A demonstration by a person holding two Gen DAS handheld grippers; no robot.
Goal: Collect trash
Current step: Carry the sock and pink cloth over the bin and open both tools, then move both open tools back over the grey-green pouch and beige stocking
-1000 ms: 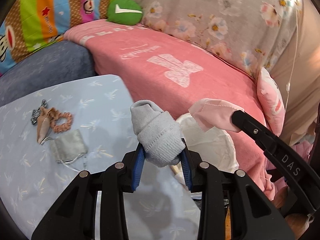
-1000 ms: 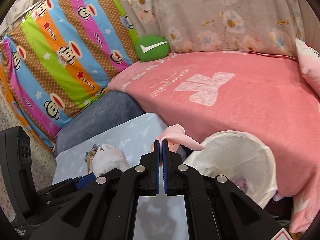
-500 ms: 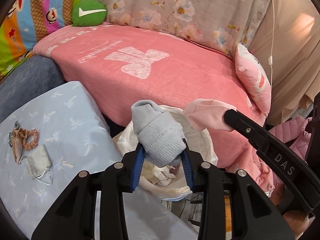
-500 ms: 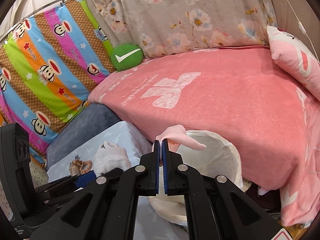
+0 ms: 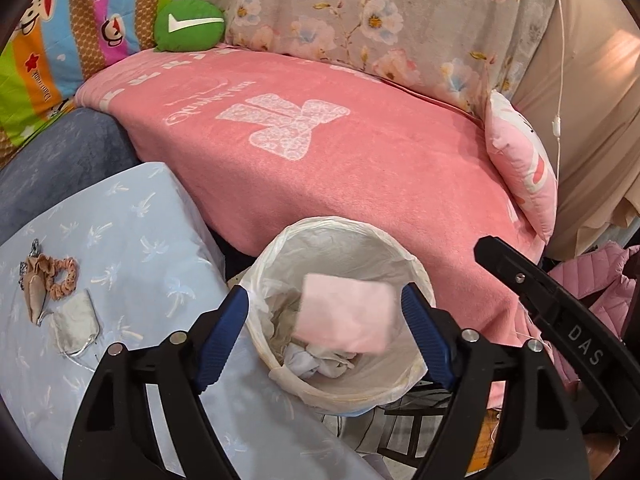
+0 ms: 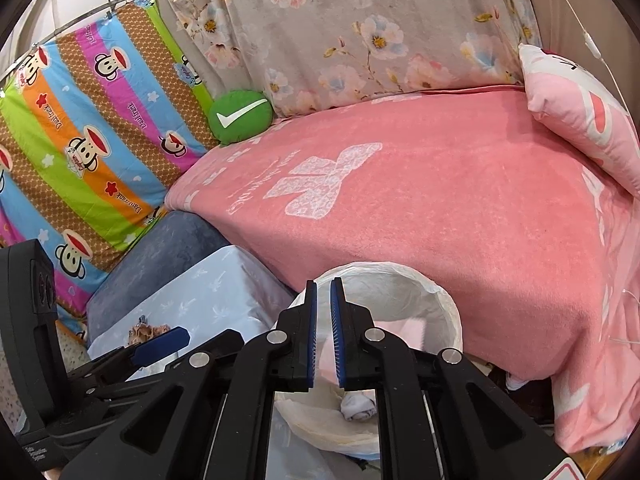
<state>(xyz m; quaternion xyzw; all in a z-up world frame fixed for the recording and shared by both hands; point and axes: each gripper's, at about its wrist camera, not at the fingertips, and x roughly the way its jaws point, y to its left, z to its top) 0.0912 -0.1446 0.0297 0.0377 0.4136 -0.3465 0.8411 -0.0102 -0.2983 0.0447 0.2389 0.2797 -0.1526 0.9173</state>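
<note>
My left gripper (image 5: 326, 300) hangs over the white-lined trash bin (image 5: 416, 272), its jaws opening wide with nothing pressed between the blue pads. A pink cloth (image 5: 346, 316), blurred, is dropping into the bin's mouth. The grey sock (image 5: 308, 360) lies crumpled on the rubbish at the bottom. My right gripper (image 6: 323, 288) is above the bin's near rim (image 6: 452, 312), its jaws opening a narrow gap that holds nothing. In the right wrist view the pink cloth (image 6: 400, 340) and the sock (image 6: 358, 404) are inside the bin. On the light blue table (image 5: 132, 240) lie a peach scrunchie (image 5: 64, 280) and a grey pouch (image 5: 76, 320).
A pink blanket (image 5: 320, 168) covers the bed right behind the bin. A pink pillow (image 5: 524, 168) sits at its right end, a green round cushion (image 5: 188, 24) at the back. The right gripper's black arm (image 5: 540, 300) reaches in at the right. A dark blue cushion (image 5: 60, 160) borders the table.
The left gripper opened and the grey sock fell into the bin. The right gripper's jaws parted and the pink cloth dropped from them. Both grippers shifted right to above the bin.
</note>
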